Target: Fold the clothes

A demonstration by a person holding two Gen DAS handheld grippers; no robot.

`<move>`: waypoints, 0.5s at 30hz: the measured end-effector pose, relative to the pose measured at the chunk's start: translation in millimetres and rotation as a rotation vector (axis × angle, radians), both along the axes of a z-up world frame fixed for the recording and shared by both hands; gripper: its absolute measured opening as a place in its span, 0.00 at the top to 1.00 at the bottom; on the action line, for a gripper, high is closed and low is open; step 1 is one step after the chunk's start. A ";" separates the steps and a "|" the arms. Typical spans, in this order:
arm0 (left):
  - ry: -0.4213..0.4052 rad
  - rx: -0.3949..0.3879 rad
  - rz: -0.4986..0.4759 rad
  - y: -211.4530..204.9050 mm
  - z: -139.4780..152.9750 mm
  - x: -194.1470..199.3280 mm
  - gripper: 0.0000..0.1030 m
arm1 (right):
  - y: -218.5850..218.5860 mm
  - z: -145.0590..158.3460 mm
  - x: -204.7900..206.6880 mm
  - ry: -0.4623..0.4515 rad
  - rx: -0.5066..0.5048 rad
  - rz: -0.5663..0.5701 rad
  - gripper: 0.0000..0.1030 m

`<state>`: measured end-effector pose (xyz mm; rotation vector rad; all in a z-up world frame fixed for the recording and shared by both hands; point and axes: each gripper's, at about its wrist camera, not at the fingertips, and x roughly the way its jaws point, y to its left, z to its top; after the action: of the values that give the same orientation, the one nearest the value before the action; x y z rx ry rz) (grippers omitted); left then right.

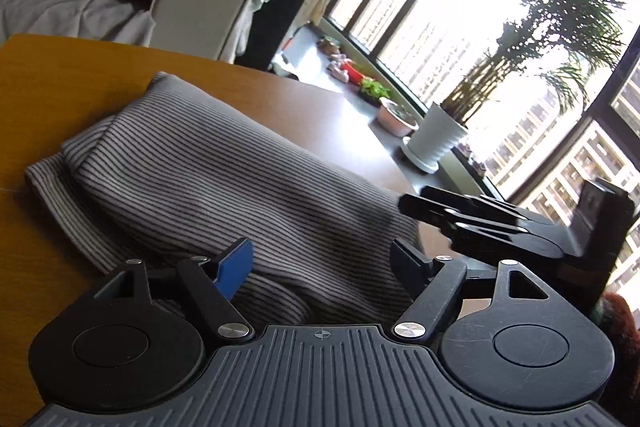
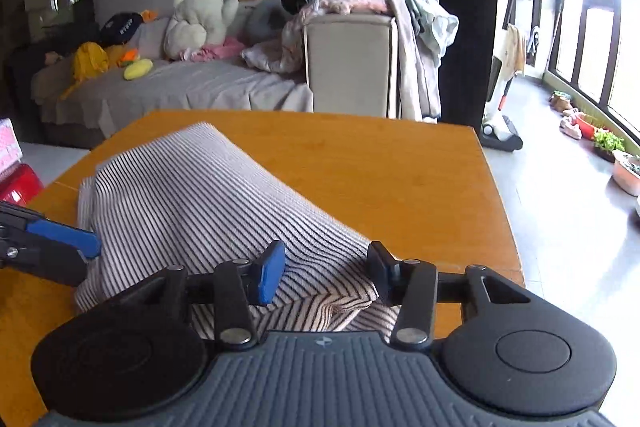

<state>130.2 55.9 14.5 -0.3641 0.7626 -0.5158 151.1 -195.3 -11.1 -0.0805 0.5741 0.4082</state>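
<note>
Striped garment [image 1: 208, 183]: grey with thin dark stripes, folded into a thick bundle, lying on the wooden table [image 1: 52, 75]; in the right wrist view it runs from 10 o'clock down to the near edge at 6 o'clock.
Left gripper [image 1: 324, 269]: fingers spread apart, the blue pad [image 1: 236, 267] at 7 o'clock resting against the cloth, the near end of the bundle lying between the fingers; nothing pinched.
Right gripper [image 2: 326, 273]: fingers apart, a rumpled fold of the garment [image 2: 208, 203] lying between them, cloth touching both pads; not clamped.
Left wrist view only: the right gripper's black body at 3 o'clock, just beside the garment's right end; a potted palm [image 1: 560, 39] in a white pot by the big window [image 1: 448, 27].
Right wrist view only: the left gripper's blue-tipped finger at 9 o'clock touching the garment's left edge; a plush toy [image 2: 204, 11] on the sofa [image 2: 180, 87]; clothes heaped on the sofa arm at 12 o'clock.
</note>
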 end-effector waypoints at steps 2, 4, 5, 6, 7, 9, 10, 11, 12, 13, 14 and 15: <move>0.008 0.035 -0.017 -8.0 -7.6 0.6 0.26 | 0.7 -4.0 -4.2 -0.001 -0.011 0.003 0.54; 0.024 0.073 -0.006 -9.9 -16.9 4.5 0.26 | 1.5 -7.9 -8.5 -0.001 -0.022 0.005 0.53; 0.040 0.082 0.007 -8.9 -21.9 8.1 0.27 | 1.8 -9.9 -10.6 -0.001 -0.028 0.007 0.53; 0.048 0.081 0.018 -6.4 -25.0 11.9 0.32 | 2.2 -11.9 -12.7 -0.002 -0.033 0.008 0.53; 0.053 0.077 0.027 -3.3 -27.3 15.7 0.33 | 2.6 -13.9 -14.8 -0.002 -0.039 0.009 0.53; 0.055 0.070 0.045 2.0 -27.1 20.7 0.34 | 3.2 -17.5 -19.4 -0.002 -0.048 0.012 0.52; 0.051 0.075 0.054 4.3 -26.3 22.7 0.34 | 3.1 -17.2 -24.7 0.004 -0.034 0.015 0.50; 0.043 0.089 0.061 5.5 -26.2 24.0 0.34 | 4.7 -17.1 -31.5 0.009 -0.023 0.025 0.47; 0.034 0.104 0.069 6.3 -26.4 25.1 0.34 | 6.2 -17.0 -38.2 0.013 -0.011 0.036 0.46; 0.024 0.121 0.079 7.4 -26.4 26.2 0.34 | 8.1 -17.0 -45.3 0.018 -0.001 0.047 0.42; 0.014 0.138 0.090 8.6 -26.3 27.2 0.34 | 12.8 -17.3 -54.3 0.019 0.003 0.071 0.39; 0.007 0.151 0.101 10.1 -26.5 28.9 0.34 | 17.7 -17.6 -63.3 0.019 0.005 0.094 0.36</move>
<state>159.0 66.0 -12.0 -0.2625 0.7808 -0.3594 87.8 -177.6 -28.8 -0.0993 0.5896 0.5020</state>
